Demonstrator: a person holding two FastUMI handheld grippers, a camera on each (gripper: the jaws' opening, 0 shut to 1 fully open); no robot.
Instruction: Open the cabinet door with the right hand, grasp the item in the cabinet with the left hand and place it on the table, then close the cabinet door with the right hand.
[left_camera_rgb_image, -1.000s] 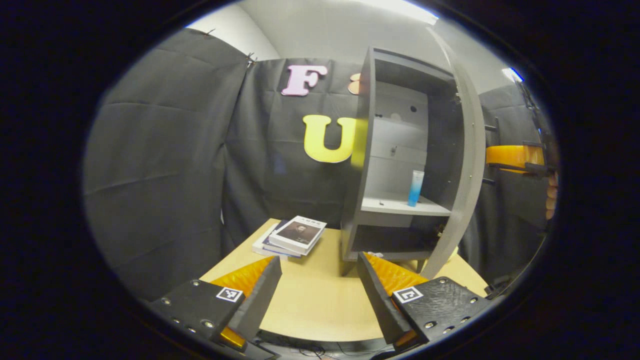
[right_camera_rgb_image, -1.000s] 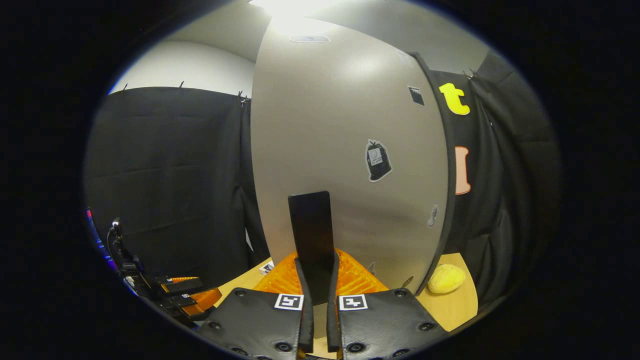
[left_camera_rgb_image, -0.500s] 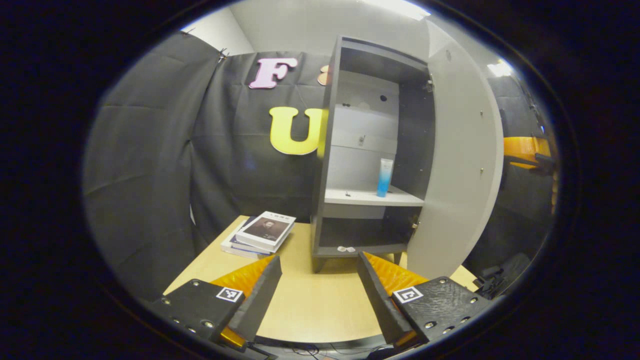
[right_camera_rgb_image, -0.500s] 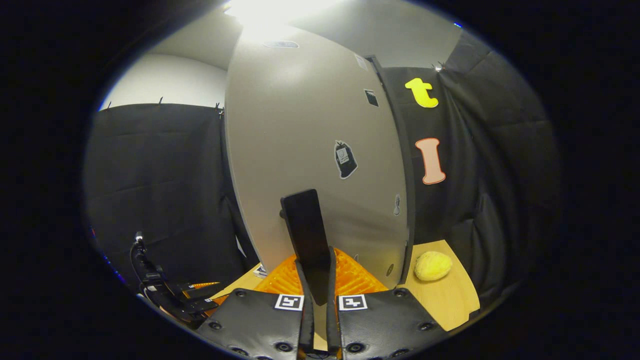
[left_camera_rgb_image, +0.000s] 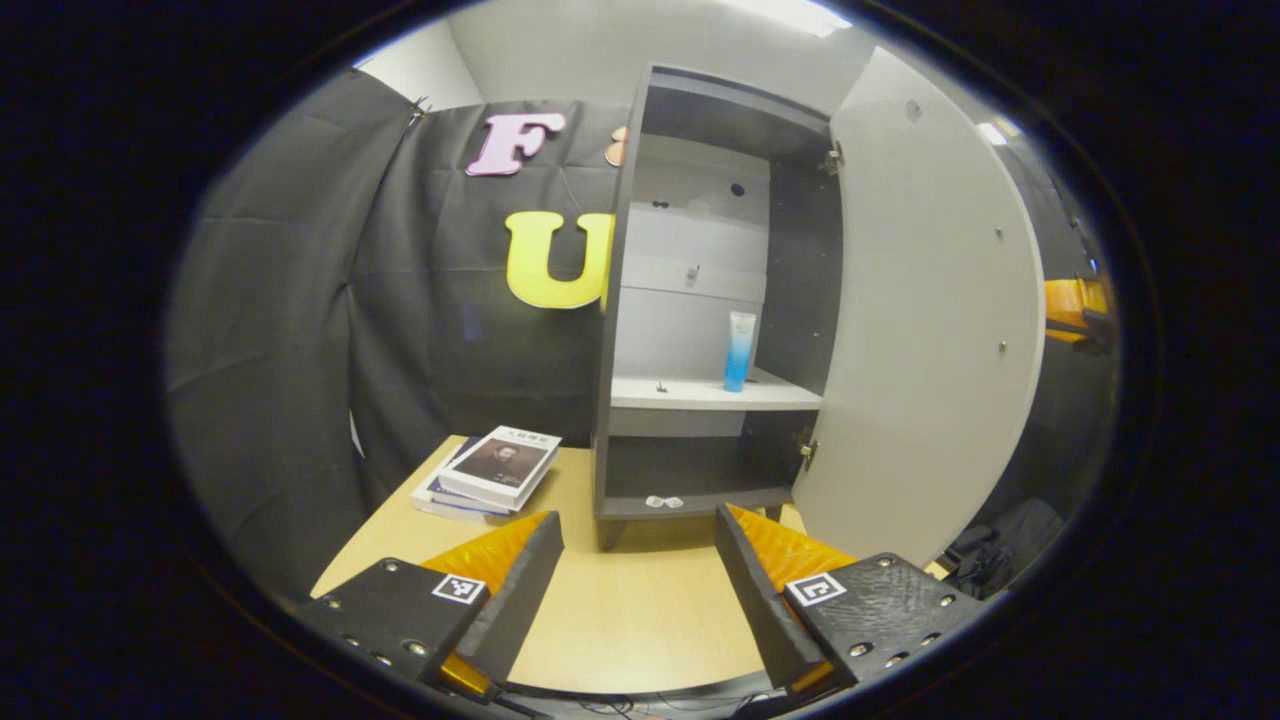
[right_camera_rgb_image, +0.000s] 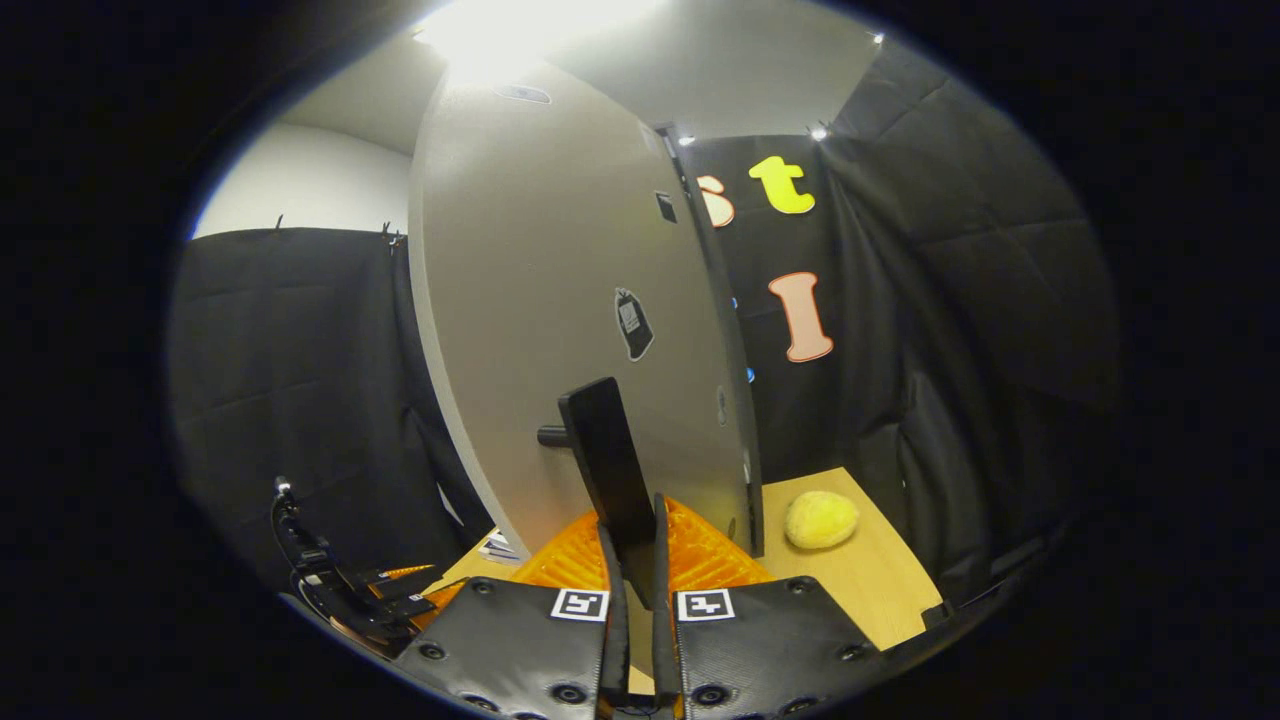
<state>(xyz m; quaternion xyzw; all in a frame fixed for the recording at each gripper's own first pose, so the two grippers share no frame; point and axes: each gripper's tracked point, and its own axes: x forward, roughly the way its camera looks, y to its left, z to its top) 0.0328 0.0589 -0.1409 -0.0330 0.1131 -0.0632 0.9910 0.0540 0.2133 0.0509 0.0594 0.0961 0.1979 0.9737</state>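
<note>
Well beyond the left gripper's spread fingers — shelved tube.

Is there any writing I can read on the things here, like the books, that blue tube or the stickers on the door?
Top book of the stack on the table: a line of title print above a portrait, too small to read.
Blue tube on the cabinet shelf: no legible print.
Dark sticker on the cabinet door: holds a small label, too blurred to read.
Square black-and-white markers on the claws: patterns, not words.
</note>
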